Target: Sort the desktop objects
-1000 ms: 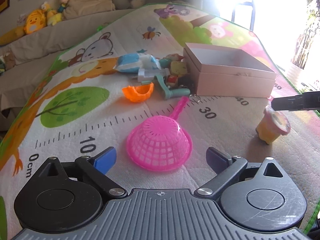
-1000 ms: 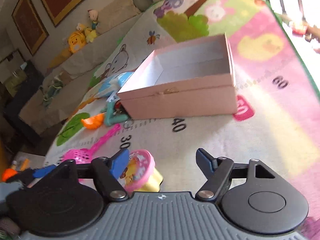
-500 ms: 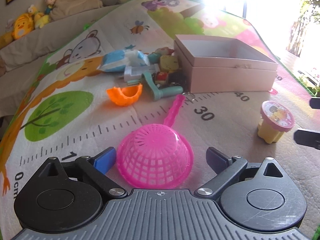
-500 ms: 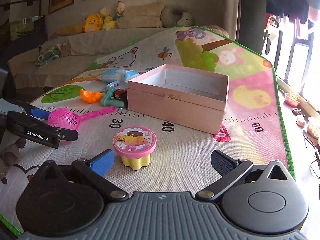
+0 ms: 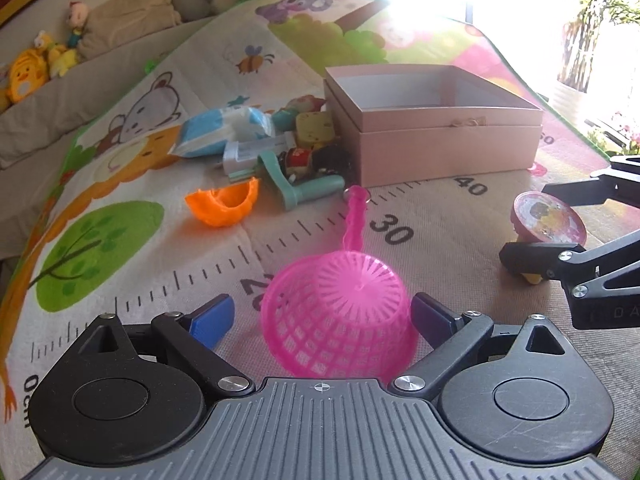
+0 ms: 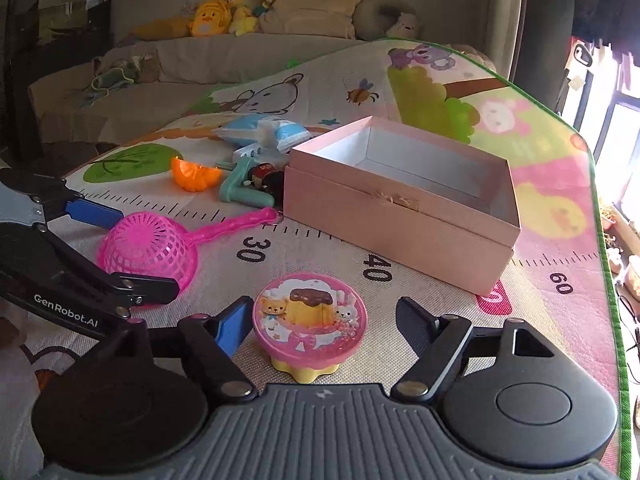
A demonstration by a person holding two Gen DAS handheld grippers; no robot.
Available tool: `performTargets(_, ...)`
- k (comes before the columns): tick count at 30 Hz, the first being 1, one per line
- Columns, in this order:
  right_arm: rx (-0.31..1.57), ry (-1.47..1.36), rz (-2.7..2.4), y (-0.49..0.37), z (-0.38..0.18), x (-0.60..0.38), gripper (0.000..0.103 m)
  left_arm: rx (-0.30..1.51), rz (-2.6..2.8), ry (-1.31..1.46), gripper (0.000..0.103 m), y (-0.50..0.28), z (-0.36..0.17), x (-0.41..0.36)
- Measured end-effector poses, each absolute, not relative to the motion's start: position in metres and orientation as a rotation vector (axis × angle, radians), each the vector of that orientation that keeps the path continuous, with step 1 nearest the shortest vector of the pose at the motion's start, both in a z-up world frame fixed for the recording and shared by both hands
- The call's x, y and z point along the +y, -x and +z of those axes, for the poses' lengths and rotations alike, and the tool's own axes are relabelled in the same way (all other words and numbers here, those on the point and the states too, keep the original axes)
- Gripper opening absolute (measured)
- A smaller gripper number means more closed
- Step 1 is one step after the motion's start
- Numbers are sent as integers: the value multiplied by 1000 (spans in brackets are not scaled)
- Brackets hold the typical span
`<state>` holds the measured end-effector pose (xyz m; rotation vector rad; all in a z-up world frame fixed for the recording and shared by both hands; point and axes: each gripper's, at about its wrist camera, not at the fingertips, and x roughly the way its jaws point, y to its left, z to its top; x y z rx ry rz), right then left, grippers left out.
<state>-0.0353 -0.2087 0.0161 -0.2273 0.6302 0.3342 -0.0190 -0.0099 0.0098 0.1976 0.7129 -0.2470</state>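
A pink plastic strainer [image 5: 340, 312] lies upside down on the play mat, its handle pointing toward the pink open box [image 5: 448, 148]. My left gripper [image 5: 320, 316] straddles its basket with jaws closing; the right pad is at the rim, the left pad stands apart. From the right wrist view, the left gripper [image 6: 148, 251] flanks the strainer [image 6: 136, 240]. A pudding cup [image 6: 310, 316] with a pink cartoon lid sits between the closing fingers of my right gripper [image 6: 324, 316]; a gap remains on the right side. The left wrist view shows the cup [image 5: 548, 220] too.
Left of the box [image 6: 400, 220] lies a cluster: an orange peel-shaped toy [image 5: 222, 204], a teal toy [image 5: 304, 194], a blue-white packet [image 5: 224, 132] and small figures. A sofa with plush toys [image 6: 212, 16] runs behind. The mat's green edge [image 6: 604, 240] is at the right.
The left gripper moved forward until the strainer basket sits between its fingers. The right gripper rolled level, came up around the pudding cup, and its jaws narrowed.
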Motion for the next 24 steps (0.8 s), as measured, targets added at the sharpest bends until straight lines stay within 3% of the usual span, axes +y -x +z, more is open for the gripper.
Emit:
performTargets(2,646,232,344,35,16,-208,56,706,-256,-204,81,22,12,-13)
performTargets(10,669,222,412,59,39,-224,56,608,-311,-272,79,56,40,-21)
performTargets(16,449,186,330,61,136,-263,56,321,-357,-277,79,42,139,-33)
performTargets(19,357,165,244,39,170,-280,56,261,-372,-236,79,8,167,-51)
performTargets(22,363,131,187,7,181,-294,56,259,-389,-185,80,-37,165,-76)
performTargets(24,383,125,170,-15,177,-299,56,296,-409,-155,96,-69,149,-92)
